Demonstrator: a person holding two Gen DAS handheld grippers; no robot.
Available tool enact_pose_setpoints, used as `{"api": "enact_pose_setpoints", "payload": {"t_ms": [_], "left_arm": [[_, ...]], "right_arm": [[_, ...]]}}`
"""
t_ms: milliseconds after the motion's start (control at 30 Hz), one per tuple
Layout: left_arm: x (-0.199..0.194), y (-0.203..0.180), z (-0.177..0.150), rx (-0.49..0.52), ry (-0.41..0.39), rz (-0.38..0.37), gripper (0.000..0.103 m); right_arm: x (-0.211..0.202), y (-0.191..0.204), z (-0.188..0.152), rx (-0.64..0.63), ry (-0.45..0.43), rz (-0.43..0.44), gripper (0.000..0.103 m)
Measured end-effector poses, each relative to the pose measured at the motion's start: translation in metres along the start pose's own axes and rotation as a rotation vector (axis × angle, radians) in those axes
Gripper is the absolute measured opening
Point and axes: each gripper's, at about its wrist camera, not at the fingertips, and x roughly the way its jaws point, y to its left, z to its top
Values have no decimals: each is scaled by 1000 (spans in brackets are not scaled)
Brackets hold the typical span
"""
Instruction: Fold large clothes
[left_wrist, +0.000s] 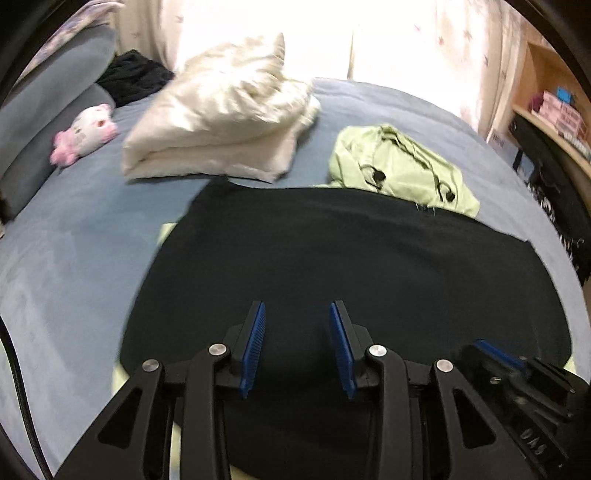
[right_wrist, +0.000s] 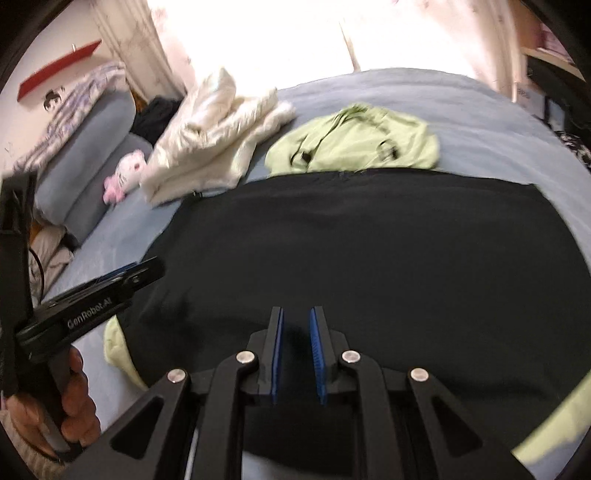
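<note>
While a large black fabric garment (left_wrist: 351, 258) lies spread flat across the blue-grey bed sheet (left_wrist: 74, 266), the left hand-held gripper (left_wrist: 297, 347) hangs just above its near part with its blue ribbed pads (left_wrist: 255, 347) parted and nothing between them. Only dark cloth shows in the gap below, and the pads do not press on it. The right hand-held gripper (right_wrist: 297, 356) also sits over the near edge of the black garment (right_wrist: 369, 258); its pads stand close together with a narrow gap, and no cloth is pinched there. In the right wrist view a bare hand (right_wrist: 70, 402) grips the handle of the left tool. Pale green cloth (right_wrist: 118, 347) peeks out from under the garment's edge. Beyond its far edge rests a crumpled light green hooded garment (left_wrist: 402, 166), and beside that a folded cream-white quilted jacket (left_wrist: 221, 122). A pink-and-white plush toy (left_wrist: 85, 133) sits by the grey pillows (left_wrist: 55, 92).
</note>
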Motion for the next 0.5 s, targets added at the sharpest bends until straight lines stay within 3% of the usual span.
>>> {"api": "enact_pose_setpoints", "payload": {"t_ms": [167,367,500], "left_arm": [[46,-5,7,7,88,9,34],[72,7,27,5,69,29,34],[86,16,43,-10,63,66,36]], "right_arm": [[26,-26,13,40,22,-45,14],[26,-88,39,124,-35,-202,14],[30,-115,53,154,-49,-213,13]]}}
